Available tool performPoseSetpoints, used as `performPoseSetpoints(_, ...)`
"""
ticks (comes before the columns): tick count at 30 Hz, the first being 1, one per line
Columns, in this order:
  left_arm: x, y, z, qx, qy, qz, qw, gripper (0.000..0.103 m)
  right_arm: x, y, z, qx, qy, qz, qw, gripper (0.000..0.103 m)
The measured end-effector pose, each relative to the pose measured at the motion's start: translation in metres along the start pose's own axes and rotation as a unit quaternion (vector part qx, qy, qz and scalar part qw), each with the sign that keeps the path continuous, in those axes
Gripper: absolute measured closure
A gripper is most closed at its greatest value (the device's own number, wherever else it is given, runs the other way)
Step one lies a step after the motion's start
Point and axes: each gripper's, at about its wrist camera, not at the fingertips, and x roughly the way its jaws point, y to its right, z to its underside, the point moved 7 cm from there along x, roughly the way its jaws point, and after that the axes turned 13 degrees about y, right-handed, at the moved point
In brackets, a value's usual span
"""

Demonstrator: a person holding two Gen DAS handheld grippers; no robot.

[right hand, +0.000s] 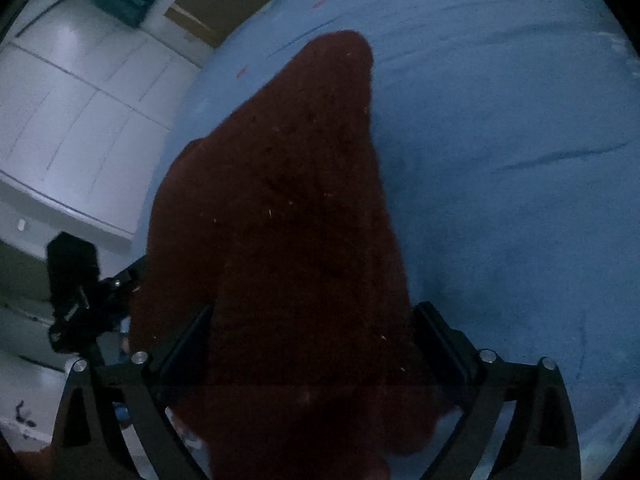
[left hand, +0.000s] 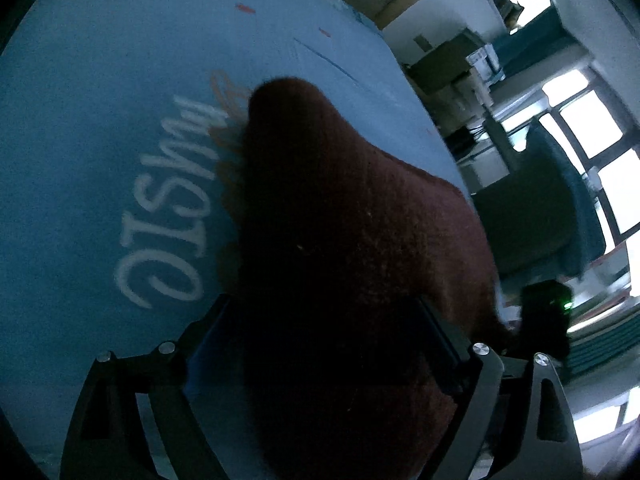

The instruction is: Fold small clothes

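Note:
A dark red fuzzy knit garment (left hand: 340, 200) lies on the blue table cover (left hand: 80, 120) and tapers to a rounded end far from me. In the left wrist view my left gripper (left hand: 322, 304) stands wide, with the near part of the garment filling the gap between its fingers. The right wrist view shows the same garment (right hand: 288, 180) on the blue cover (right hand: 500, 160). It runs back between the widely spread fingers of my right gripper (right hand: 316, 308). Neither pair of pads visibly pinches the cloth. Each view shows the other gripper beside the garment: the right one (left hand: 548, 320), the left one (right hand: 76, 280).
White lettering (left hand: 168, 216) is printed on the cover left of the garment. The table edge runs just right of the garment in the left wrist view, with cardboard boxes (left hand: 448, 60), a teal chair (left hand: 560, 208) and bright windows beyond. White floor tiles (right hand: 80, 100) lie past the edge in the right wrist view.

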Motion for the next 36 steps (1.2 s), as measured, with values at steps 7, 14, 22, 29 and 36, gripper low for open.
performPoseSetpoints(7, 0.001, -0.005, -0.01, -0.058, -0.01, 0.066, 0.9961, 0.025, -0.002, 0.003, 0.003, 0.008, -0.01, -0.048, 0.999, 0.015)
performPoseSetpoints(14, -0.026, -0.02, -0.035, -0.078, 0.004, 0.1, 0.9919, 0.051, -0.006, -0.007, 0.007, 0.049, -0.001, -0.1, 0.994, 0.044)
performPoseSetpoints(22, -0.099, -0.044, -0.099, -0.056, 0.069, 0.081, 0.9928, 0.051, 0.0, -0.085, -0.006, -0.001, 0.028, -0.147, 0.989, 0.048)
performPoseSetpoints(29, -0.12, -0.105, -0.099, -0.068, 0.06, 0.01, 0.9958, 0.045, 0.05, -0.134, -0.003, -0.028, 0.005, -0.149, 0.988, 0.046)
performPoseSetpoints(36, -0.143, -0.136, -0.077, -0.038, 0.044, -0.042, 0.9975, 0.028, 0.069, -0.099, 0.024, 0.01, -0.024, -0.095, 0.995, 0.03)
